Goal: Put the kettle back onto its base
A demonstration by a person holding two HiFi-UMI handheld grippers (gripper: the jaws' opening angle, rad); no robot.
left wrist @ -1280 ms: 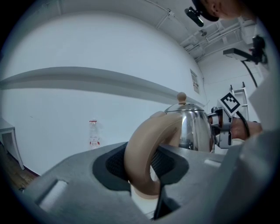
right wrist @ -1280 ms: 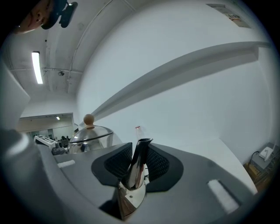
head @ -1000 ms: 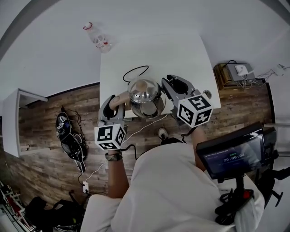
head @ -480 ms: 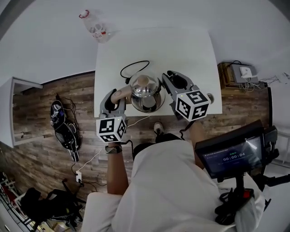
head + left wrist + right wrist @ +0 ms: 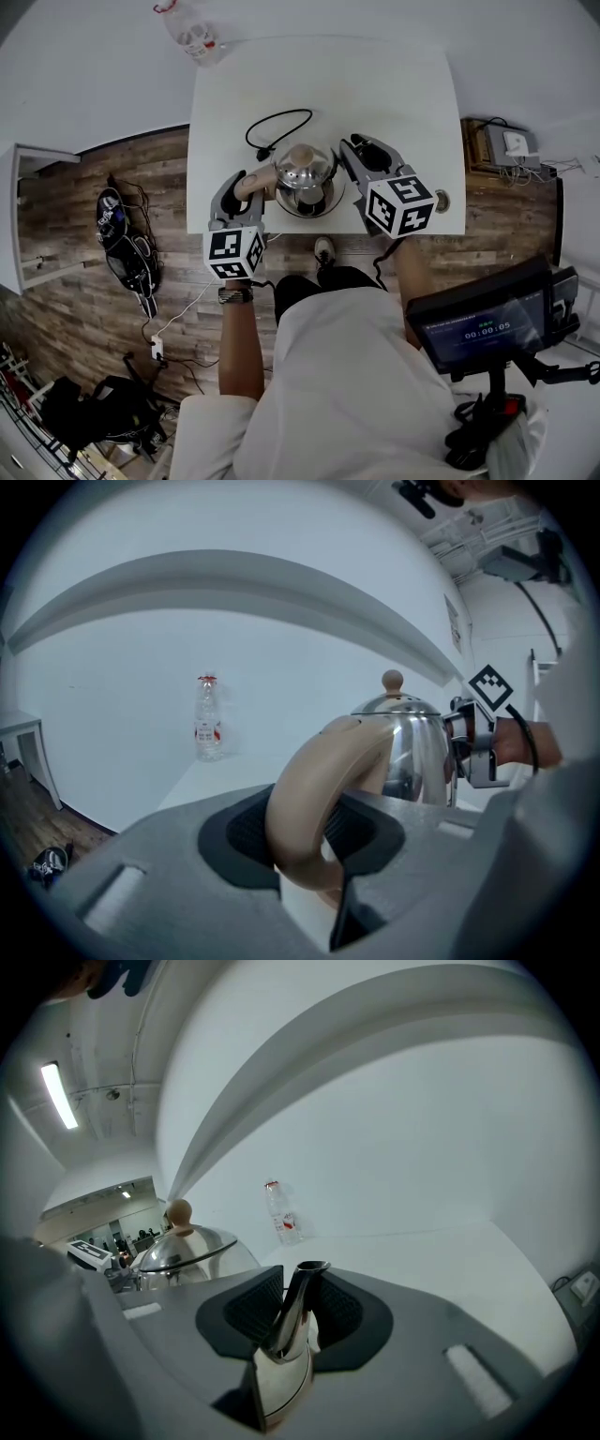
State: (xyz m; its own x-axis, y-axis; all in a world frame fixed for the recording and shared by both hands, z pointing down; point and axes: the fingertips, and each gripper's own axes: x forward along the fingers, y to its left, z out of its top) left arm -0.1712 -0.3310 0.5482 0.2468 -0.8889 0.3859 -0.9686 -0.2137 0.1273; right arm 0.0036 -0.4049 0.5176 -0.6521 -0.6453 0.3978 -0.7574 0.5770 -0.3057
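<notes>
A shiny steel kettle (image 5: 305, 173) with a wooden lid knob hangs over the white table (image 5: 403, 103), near its front edge. My left gripper (image 5: 246, 183) is shut on its curved beige handle (image 5: 319, 789), which fills the jaws (image 5: 305, 832). My right gripper (image 5: 352, 161) is shut on the thin steel spout (image 5: 295, 1302), and the domed lid (image 5: 187, 1246) shows to the left. A black cord (image 5: 277, 131) loops on the table and runs in under the kettle. The base is hidden beneath it, so I cannot tell if the kettle touches it.
A plastic bottle (image 5: 192, 37) stands beyond the table's far left corner. A small round fitting (image 5: 441, 199) sits at the table's front right edge. A monitor on a stand (image 5: 487, 319) is at my right. Bags (image 5: 127, 253) lie on the wood floor to the left.
Both grippers have carried the kettle downward and a little away from me, toward the tabletop beside the cord loop. Both grips are unchanged.
</notes>
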